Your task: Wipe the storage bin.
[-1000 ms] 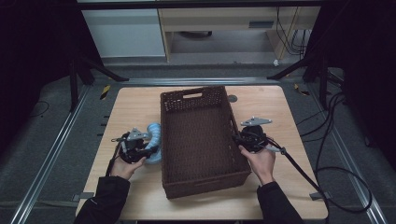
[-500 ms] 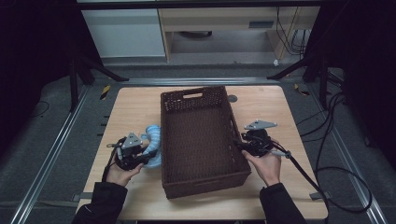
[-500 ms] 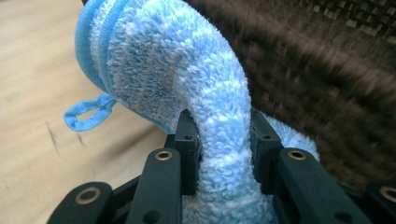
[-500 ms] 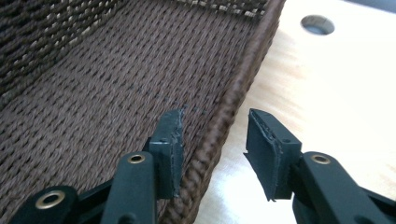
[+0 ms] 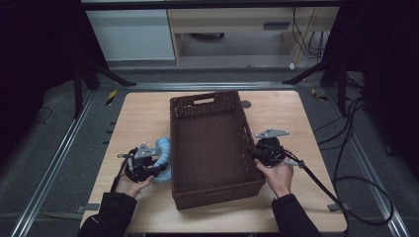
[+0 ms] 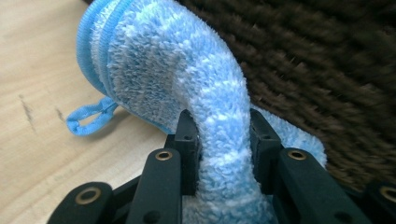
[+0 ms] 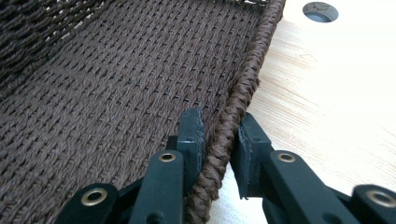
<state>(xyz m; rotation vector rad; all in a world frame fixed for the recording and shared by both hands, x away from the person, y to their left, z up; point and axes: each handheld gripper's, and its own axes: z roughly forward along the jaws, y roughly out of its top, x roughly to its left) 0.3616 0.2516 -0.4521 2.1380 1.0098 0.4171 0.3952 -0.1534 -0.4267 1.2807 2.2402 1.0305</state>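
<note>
Basket (image 5: 210,143) of dark wicker lies lengthwise down the middle of the surface (image 5: 296,113) in the high view, the left tongs (image 5: 148,165) just outside its left wall holding a blue cloth (image 5: 163,153), the right tongs (image 5: 264,153) at its right rim. In the left gripper view those tongs (image 6: 223,140) are clamped on a fold of the fluffy microfibre cloth (image 6: 187,79), the basket wall (image 6: 327,70) directly beside it, so the cloth likely needs lifting over that wall. In the right gripper view the tongs (image 7: 218,133) have just been closing and now straddle the braided rim (image 7: 243,88), one jaw inside and one outside, seemingly pinching it.
</note>
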